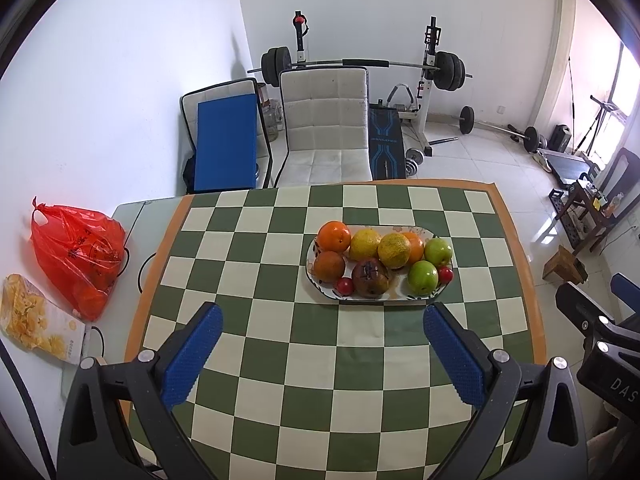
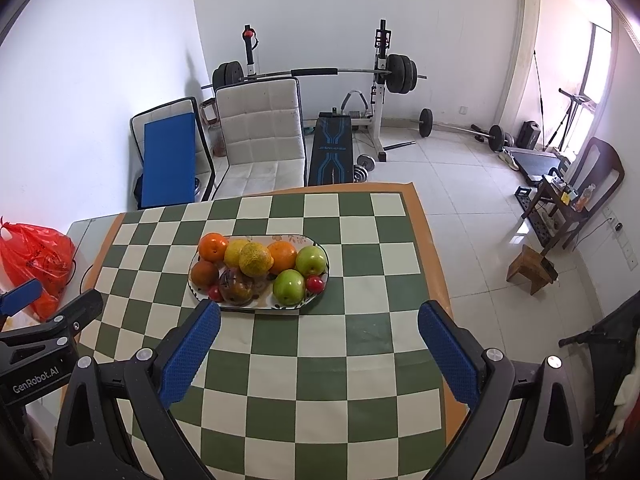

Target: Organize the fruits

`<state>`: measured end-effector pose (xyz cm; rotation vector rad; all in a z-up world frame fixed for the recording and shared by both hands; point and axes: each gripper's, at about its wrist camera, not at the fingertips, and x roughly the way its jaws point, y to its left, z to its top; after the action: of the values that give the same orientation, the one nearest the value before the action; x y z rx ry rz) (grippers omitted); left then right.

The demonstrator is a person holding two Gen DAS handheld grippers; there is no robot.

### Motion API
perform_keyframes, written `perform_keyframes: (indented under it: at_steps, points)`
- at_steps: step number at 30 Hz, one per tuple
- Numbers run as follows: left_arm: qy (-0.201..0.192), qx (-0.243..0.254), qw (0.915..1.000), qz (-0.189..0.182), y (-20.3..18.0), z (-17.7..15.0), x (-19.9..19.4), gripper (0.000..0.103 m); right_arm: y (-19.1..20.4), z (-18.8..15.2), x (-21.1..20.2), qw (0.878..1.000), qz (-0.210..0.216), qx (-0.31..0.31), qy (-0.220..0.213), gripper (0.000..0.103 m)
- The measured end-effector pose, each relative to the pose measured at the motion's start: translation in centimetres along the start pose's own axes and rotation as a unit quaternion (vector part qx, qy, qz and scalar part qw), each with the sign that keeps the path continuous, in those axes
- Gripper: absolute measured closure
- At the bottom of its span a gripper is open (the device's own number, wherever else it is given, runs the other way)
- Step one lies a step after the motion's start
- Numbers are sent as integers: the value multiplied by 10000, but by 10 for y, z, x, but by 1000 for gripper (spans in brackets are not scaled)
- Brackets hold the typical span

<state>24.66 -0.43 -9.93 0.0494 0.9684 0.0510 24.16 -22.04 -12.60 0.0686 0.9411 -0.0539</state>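
Note:
An oval white plate (image 1: 400, 299) (image 2: 256, 307) on the green checkered tablecloth holds oranges (image 1: 334, 236), yellow citrus (image 1: 394, 250), two green apples (image 1: 423, 277) (image 2: 289, 287), a dark mangosteen-like fruit (image 1: 371, 278) (image 2: 237, 286) and small red fruits (image 1: 345, 286). My left gripper (image 1: 322, 320) hangs open above the cloth, just in front of the plate, nothing between its blue pads. My right gripper (image 2: 318, 316) is open too, empty, its left pad close to the plate's near rim. Each gripper's body shows at the edge of the other's view.
A red plastic bag (image 1: 76, 256) (image 2: 38, 258) and a pack of chips (image 1: 36, 320) lie on the table's left side. A white padded chair (image 1: 326, 120) stands behind the table, with a barbell rack and bench beyond. A small wooden stool (image 2: 530, 268) sits on the tiled floor to the right.

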Motion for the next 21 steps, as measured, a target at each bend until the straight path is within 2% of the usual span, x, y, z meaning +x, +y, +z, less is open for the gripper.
perform_keyframes:
  at_steps: [21]
  points:
    - [-8, -18, 10000, -18, 0, 1, -2, 0, -1, 0, -4, 10000, -5, 6, -6, 2]
